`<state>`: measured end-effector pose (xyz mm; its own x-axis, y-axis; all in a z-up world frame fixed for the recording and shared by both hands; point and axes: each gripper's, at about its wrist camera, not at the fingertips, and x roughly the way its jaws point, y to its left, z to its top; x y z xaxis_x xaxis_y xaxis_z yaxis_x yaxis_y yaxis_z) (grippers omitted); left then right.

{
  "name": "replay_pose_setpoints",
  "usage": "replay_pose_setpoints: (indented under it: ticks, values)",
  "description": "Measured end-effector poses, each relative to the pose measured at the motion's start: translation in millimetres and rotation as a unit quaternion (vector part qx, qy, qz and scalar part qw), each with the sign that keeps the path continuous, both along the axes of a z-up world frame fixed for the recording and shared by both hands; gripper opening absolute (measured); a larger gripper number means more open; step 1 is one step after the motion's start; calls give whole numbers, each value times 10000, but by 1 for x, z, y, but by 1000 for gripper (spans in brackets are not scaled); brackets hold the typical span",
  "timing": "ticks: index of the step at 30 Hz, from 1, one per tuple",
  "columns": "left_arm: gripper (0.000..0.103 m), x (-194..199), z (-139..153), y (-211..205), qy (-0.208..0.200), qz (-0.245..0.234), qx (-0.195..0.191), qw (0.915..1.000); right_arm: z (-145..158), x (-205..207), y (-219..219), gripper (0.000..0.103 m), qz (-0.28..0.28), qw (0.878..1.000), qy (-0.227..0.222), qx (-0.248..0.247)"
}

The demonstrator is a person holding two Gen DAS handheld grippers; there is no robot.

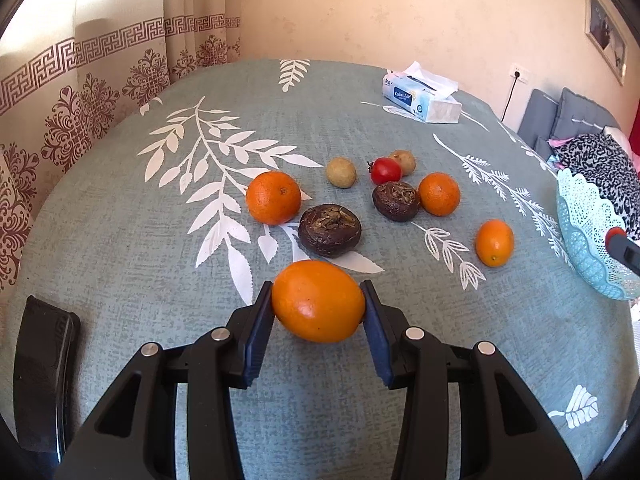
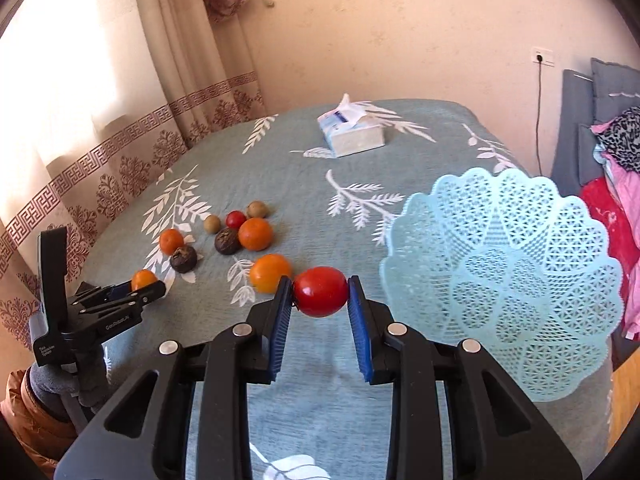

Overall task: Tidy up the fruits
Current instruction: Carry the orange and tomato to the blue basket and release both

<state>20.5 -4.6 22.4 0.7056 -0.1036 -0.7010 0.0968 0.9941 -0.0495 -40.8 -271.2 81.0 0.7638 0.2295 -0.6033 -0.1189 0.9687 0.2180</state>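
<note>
Right tongs around tomato

"Colorlife" on tissue box

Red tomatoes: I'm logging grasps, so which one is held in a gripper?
The red tomato clamped in the right gripper, beside the basket. The other tomato lies among the fruit.

Basket: pale blue plastic, openwork lattice. Tablecloth: matt woven cloth (leaf print). Tomato: glossy, smooth; fingers ribbed blue.
</note>
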Motion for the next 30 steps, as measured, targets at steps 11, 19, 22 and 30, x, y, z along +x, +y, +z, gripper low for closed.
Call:
replay_pose_setpoints:
  ticks: [11,19,22,30]
  values:
    - [43,-2,19,-44,-41,-480,-65,9988,-10,-20,-85,37,-1166,9931,54,88]
    - [43,0,40,-105,-120,-1170,-129,9930,-11,-39,-110,53,-1650,9857,-285,188]
    - [43,1,47,-132,-174,-1437,-94,9894,-13,-46,-115,53,-1778,9830,-428,171]
    - [43,2,56,-210,-242,-2242,-59,9742,-17,-57,-124,55,-1958,9785,-633,173]
